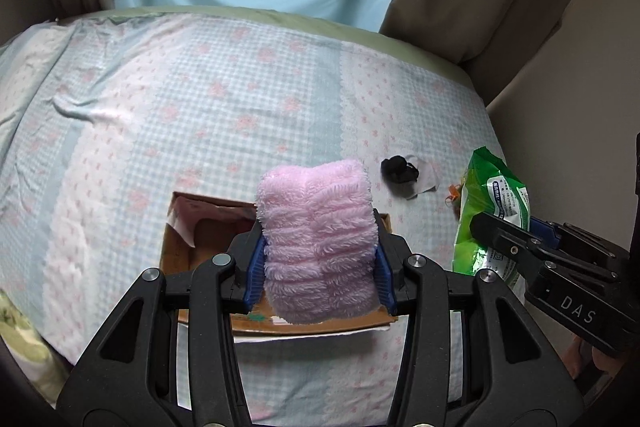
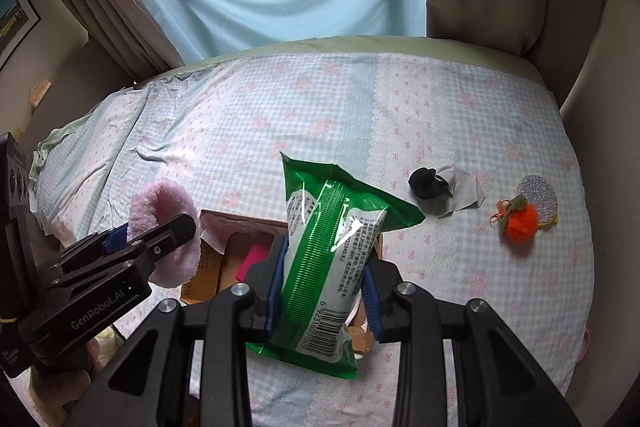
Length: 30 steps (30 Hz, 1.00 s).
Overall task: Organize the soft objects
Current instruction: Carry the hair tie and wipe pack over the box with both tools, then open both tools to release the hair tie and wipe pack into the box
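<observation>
The left gripper (image 1: 318,259) was clamped on a pink fleece cloth (image 1: 316,243), its blue pads (image 1: 256,269) pressing both sides so the soft roll stayed upright above the cardboard box (image 1: 192,247). The right gripper (image 2: 324,291) was clamped on a green plastic packet (image 2: 332,247), gripped across its middle, probably to stop it sagging. Both items hung over the open box on the bed (image 2: 280,107), apparently for loading. A black cloth (image 2: 428,183) and an orange pompom (image 2: 520,221) lay well apart to the right.

"GenRobot.AI" — left claw (image 2: 160,239)
</observation>
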Each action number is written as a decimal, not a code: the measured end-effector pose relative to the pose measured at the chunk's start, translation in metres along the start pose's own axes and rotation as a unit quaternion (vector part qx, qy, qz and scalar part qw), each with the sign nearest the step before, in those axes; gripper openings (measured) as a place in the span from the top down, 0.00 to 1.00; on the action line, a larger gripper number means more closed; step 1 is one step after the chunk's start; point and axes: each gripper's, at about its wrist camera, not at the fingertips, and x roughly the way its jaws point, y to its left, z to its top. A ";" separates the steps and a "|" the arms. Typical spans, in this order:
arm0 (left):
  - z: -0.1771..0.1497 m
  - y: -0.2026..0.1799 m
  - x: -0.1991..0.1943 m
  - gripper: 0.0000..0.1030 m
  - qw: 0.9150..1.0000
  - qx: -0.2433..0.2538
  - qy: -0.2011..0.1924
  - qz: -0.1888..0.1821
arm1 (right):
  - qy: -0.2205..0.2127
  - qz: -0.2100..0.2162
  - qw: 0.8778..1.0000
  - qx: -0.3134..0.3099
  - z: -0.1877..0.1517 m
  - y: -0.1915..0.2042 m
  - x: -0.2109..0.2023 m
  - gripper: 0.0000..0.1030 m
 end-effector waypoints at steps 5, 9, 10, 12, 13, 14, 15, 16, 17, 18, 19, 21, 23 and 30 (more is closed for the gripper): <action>-0.004 0.043 0.024 0.61 0.999 0.027 0.040 0.003 | 0.023 -0.011 0.999 0.030 -0.008 0.028 0.032 0.70; -0.017 0.067 0.054 0.61 0.996 0.044 0.080 0.006 | 0.053 -0.019 0.997 0.045 -0.021 0.041 0.064 0.70; -0.021 0.071 0.062 0.61 0.995 0.048 0.090 0.006 | 0.062 -0.021 0.997 0.046 -0.024 0.043 0.073 0.70; -0.030 0.078 0.078 0.61 0.993 0.052 0.108 0.006 | 0.083 -0.024 0.995 0.047 -0.031 0.047 0.091 0.70; -0.034 0.081 0.085 0.61 0.992 0.055 0.117 0.006 | 0.092 -0.025 0.994 0.047 -0.035 0.047 0.099 0.70; -0.038 0.082 0.093 0.61 0.990 0.058 0.125 0.005 | 0.100 -0.026 0.994 0.045 -0.038 0.047 0.108 0.70; -0.042 0.083 0.100 0.61 0.989 0.064 0.132 0.004 | 0.108 -0.028 0.993 0.042 -0.041 0.048 0.116 0.70; -0.046 0.083 0.107 0.61 0.988 0.071 0.140 0.004 | 0.117 -0.032 0.992 0.040 -0.043 0.047 0.125 0.70; -0.050 0.082 0.114 0.61 0.986 0.081 0.148 0.003 | 0.125 -0.036 0.991 0.039 -0.046 0.045 0.133 0.70; -0.054 0.081 0.122 0.61 0.983 0.094 0.155 0.002 | 0.134 -0.036 0.990 0.039 -0.048 0.042 0.142 0.70; -0.058 0.079 0.130 0.60 0.981 0.105 0.161 0.002 | 0.141 -0.035 0.989 0.039 -0.050 0.038 0.150 0.70; -0.065 0.076 0.146 0.60 0.976 0.126 0.175 0.001 | 0.156 -0.036 0.986 0.040 -0.054 0.031 0.167 0.70; -0.072 0.072 0.161 0.60 0.971 0.147 0.187 0.001 | 0.167 -0.033 0.985 0.042 -0.057 0.022 0.182 0.70; -0.080 0.066 0.186 0.61 0.960 0.188 0.206 -0.003 | 0.188 -0.028 0.981 0.026 -0.053 0.012 0.210 0.70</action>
